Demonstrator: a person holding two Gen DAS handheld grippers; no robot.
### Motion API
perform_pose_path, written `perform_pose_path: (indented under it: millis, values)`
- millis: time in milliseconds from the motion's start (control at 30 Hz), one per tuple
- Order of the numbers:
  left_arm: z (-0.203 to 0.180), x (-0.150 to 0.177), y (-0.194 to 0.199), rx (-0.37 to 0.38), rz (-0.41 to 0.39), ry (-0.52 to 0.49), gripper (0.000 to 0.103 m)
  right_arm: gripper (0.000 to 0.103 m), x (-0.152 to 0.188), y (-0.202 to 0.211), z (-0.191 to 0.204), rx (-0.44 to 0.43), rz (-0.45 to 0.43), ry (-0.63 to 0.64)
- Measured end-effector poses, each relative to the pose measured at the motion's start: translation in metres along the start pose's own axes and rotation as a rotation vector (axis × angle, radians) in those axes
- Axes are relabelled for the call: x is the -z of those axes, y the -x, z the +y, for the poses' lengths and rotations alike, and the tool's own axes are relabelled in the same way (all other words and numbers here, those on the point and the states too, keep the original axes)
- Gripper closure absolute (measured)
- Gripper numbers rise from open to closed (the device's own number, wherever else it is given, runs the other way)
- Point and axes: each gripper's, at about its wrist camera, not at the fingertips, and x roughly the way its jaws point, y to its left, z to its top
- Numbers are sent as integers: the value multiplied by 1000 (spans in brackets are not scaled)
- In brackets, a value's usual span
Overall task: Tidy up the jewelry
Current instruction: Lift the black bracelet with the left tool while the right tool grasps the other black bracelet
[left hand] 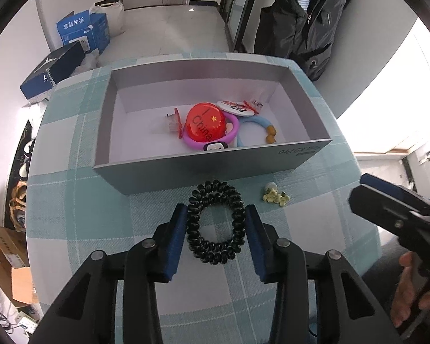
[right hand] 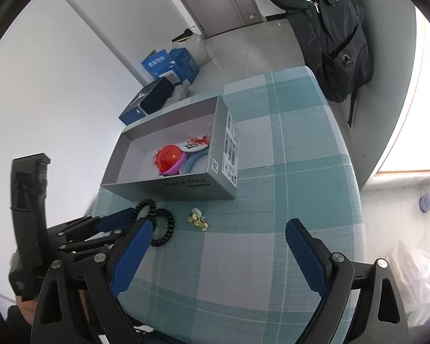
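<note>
A black spiral hair tie (left hand: 215, 253) lies on the checked teal tablecloth (left hand: 86, 200), just in front of a grey open box (left hand: 203, 169). My left gripper (left hand: 215, 210) is shut on the hair tie, its blue pads (left hand: 176, 240) touching both sides of the coil, which looks squeezed into an oval. A small yellow flower clip (left hand: 275, 196) lies to the right of the tie. Inside the box are a red round badge (left hand: 205, 124), a purple ring (left hand: 235, 127), a light blue bracelet (left hand: 255, 121) and a white badge (left hand: 235, 106). My right gripper (right hand: 219, 225) hangs open over bare cloth, right of the clip (right hand: 197, 219).
A person in a dark jacket (left hand: 301, 14) stands beyond the table's far right corner. Blue cartons (left hand: 83, 31) sit on the floor at the far left. A cardboard box (left hand: 8, 258) is beside the table on the left, and a white plastic bag (right hand: 415, 272) on the right.
</note>
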Motion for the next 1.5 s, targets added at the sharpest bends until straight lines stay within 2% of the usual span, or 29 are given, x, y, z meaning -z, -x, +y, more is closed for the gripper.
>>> perform_pose_path:
  millis: [200, 433, 700, 833, 933, 1033, 1133, 1300, 1433, 1500]
  values:
    - [8, -2, 13, 26, -35, 21, 68, 9, 5, -9, 11, -16, 30, 38]
    - [28, 3, 35, 16, -89, 72, 68, 9, 9, -28, 40, -90, 83, 107]
    - [72, 7, 46, 47, -106, 231, 69, 10, 15, -62, 80, -64, 130, 223]
    - [82, 13, 48, 66, -104, 276, 69, 11, 17, -74, 97, 10, 113, 288]
    - [83, 13, 51, 77, -108, 269, 69, 16, 19, -81, 104, 41, 112, 314]
    - [87, 13, 52, 95, -111, 276, 69, 17, 24, -86, 110, 89, 108, 359]
    - [91, 13, 53, 113, -111, 286, 69, 24, 25, -93, 112, 126, 117, 383]
    - [92, 13, 55, 98, -119, 274, 69, 31, 29, -100, 123, 201, 95, 470]
    - [93, 14, 55, 104, -114, 281, 69, 51, 30, -100, 125, 216, 81, 486]
    - [94, 14, 55, 104, -112, 284, 69, 56, 29, -98, 123, 209, 80, 486]
